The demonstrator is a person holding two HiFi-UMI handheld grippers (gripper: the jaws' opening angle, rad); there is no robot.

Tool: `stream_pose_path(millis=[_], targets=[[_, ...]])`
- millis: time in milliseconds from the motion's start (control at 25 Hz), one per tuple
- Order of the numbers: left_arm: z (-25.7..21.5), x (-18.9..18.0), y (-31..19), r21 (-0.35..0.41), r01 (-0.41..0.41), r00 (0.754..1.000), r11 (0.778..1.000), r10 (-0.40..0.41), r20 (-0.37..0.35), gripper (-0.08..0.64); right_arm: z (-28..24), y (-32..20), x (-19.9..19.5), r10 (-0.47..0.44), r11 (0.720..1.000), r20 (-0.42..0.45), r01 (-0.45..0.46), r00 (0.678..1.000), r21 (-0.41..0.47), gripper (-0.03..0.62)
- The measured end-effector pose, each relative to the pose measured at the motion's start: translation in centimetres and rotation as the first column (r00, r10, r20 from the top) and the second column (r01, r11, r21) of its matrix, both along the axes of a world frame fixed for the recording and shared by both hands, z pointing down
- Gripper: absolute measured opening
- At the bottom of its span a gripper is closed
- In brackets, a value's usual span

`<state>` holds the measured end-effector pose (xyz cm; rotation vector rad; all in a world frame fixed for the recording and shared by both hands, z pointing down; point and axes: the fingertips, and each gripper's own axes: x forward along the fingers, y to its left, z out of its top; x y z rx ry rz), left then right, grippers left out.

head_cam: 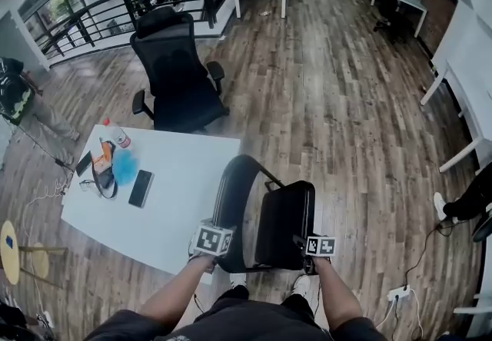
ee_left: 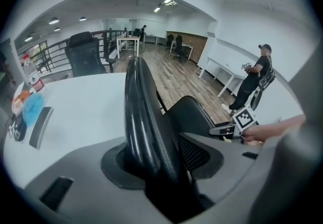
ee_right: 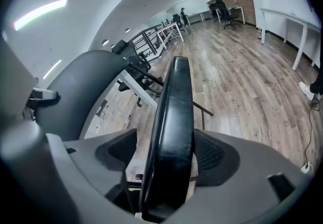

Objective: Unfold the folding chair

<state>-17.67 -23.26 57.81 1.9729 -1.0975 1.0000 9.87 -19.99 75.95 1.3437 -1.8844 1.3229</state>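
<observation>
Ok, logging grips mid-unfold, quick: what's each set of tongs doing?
Left tongs: closed on the chair's backrest.
Right tongs: open, the seat between them, not pinched.

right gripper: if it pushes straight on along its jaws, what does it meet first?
The folding chair's seat: its padded edge stands between the right gripper's open jaws, so it would only run deeper onto it. Wood floor lies beyond, distance unclear.

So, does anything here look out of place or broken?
Only the folding chair: its seat stands almost upright instead of flat, so it's only half opened, close against the white table. Nothing looks spilled or broken.
</observation>
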Motion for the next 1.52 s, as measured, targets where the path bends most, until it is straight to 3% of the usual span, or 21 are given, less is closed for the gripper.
stream_pose_path(millis=[160,360,640,1120,1520], targets=[[2.2,2.5,0.5,-0.024,0.078,0.997,0.997,-0.078,0.031,0.195,3.1,1.4,6.5,-0.001,0.999,0.066,0.003,0.998,-0.035,0.337],[4.7,5.6,0.0,-0.022,0.088,0.992,0.996,-0.086,0.098,0.199,7.0,0.5,13.5,-0.028,0.999,0.087,0.03,0.996,-0.024,0.337],[9.4,7.9,0.2,-0.078,0.114,0.987,0.99,-0.103,0.126,0.224,14.2,1.6,22.0,-0.001,0.994,0.101,0.012,0.995,-0.107,0.336],[14.9,15.0,1.0,-0.1,0.113,0.989,0.989,-0.103,0.103,0.224,24.3,2.7,31.3,0.027,0.993,0.263,0.004,0.964,-0.118,0.352],[16.8,19.9,0.5,-0.063,0.097,0.99,0.993,-0.09,0.111,0.222,30.0,2.8,35.5,0.03,0.994,0.349,0.009,0.937,-0.108,0.377]])
